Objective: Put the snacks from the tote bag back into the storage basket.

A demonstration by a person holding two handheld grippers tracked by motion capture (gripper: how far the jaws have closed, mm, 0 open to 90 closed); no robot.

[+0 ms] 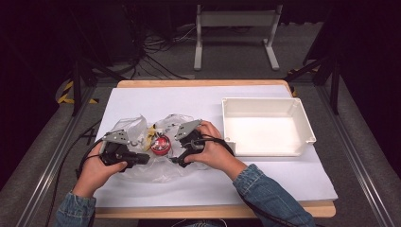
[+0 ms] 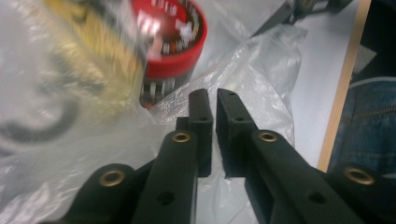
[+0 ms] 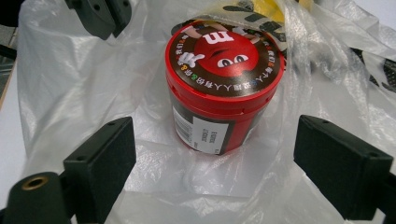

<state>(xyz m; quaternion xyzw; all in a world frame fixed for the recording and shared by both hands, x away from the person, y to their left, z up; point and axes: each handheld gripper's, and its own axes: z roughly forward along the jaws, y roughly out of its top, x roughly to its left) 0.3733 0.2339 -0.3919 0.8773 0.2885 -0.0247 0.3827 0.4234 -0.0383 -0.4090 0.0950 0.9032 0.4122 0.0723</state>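
Note:
A red candy jar (image 1: 161, 145) with a cartoon-face lid stands upright inside a crumpled clear plastic bag (image 1: 137, 127) on the white sheet. In the right gripper view the jar (image 3: 223, 88) is just ahead of my right gripper (image 3: 215, 154), which is open wide, one pad on each side, neither touching it. My right gripper (image 1: 178, 153) sits to the jar's right in the high view. My left gripper (image 2: 215, 107) is shut on a fold of the bag (image 2: 261, 60), the jar (image 2: 175, 42) blurred beyond it. From above, the left gripper (image 1: 143, 158) is at the bag's near-left edge.
A white rectangular tray (image 1: 302, 120) stands at the right on the white sheet (image 1: 293, 179). The wooden table edge (image 1: 213, 210) runs along the front. The other gripper's jaws (image 3: 95, 16) show at the bag's far rim in the right gripper view.

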